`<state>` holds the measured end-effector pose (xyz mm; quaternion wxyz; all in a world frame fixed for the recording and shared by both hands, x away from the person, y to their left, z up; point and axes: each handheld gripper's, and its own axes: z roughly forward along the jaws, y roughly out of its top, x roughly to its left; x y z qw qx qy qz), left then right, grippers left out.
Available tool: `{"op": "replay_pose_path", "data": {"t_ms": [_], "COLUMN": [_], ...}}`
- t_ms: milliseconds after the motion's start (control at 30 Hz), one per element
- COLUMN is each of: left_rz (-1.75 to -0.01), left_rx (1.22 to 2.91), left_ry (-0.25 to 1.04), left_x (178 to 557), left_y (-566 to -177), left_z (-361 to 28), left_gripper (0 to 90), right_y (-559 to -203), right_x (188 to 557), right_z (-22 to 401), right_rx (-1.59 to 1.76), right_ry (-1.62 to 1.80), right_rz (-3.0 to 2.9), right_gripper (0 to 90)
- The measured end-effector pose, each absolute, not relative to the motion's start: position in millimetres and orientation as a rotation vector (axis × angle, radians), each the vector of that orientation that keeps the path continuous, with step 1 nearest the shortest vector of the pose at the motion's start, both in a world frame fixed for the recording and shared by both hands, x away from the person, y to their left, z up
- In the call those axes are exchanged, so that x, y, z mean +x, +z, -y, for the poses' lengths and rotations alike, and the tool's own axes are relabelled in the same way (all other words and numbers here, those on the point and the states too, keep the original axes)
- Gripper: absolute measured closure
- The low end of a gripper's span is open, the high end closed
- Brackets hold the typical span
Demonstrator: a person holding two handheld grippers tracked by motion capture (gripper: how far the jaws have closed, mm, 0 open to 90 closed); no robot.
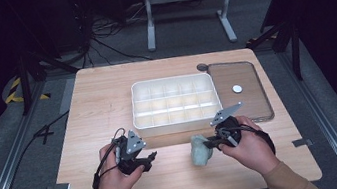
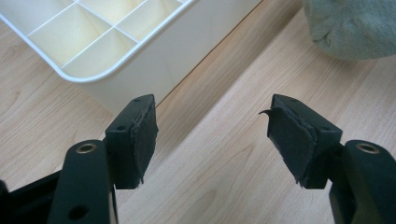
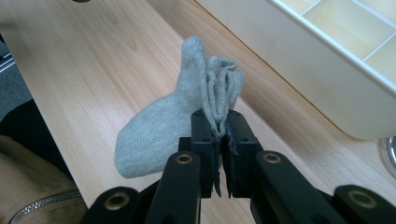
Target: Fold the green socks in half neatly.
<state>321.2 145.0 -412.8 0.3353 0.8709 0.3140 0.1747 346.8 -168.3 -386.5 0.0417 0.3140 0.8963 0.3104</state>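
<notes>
One sock (image 3: 159, 133), pale grey-green knit, soft and bunched, its folded cuff ribbed; it hangs over the table (image 1: 95, 92) near the front edge, just in front of the organizer box (image 1: 175, 100), pinched at the cuff. One right gripper (image 3: 221, 126), black, its jaws clenched on the sock's folded edge, worn foam pads pressing the fabric from both sides. One left gripper (image 2: 210, 135), black, jaws spread wide with nothing between them, pads frayed at the edges; it sits to the left of the sock, apart from it, beside the box's near corner. One organizer box, white plastic, rectangular, rounded corners, divided by thin walls into a grid of small compartments. One lid (image 1: 242, 91), clear plastic, rectangular, flat on the table touching or just beside the box's right side, with one small white disc (image 1: 237, 88) on it. One table, light wood grain, smooth.
</notes>
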Motion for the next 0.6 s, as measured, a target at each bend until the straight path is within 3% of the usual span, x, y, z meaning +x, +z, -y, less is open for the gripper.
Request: {"op": "replay_pose_path", "data": {"t_ms": [600], "left_rz": [-0.836], "left_rx": [2.244], "left_ry": [0.475], "left_x": [324.8], "left_y": [-407.7], "left_z": [-152.4], "left_gripper": [34.1], "right_y": [-354.4], "right_x": [356.9], "right_z": [177.9], "right_rx": [0.91], "right_ry": [0.995], "right_rz": [-2.594], "right_gripper": [84.0]}}
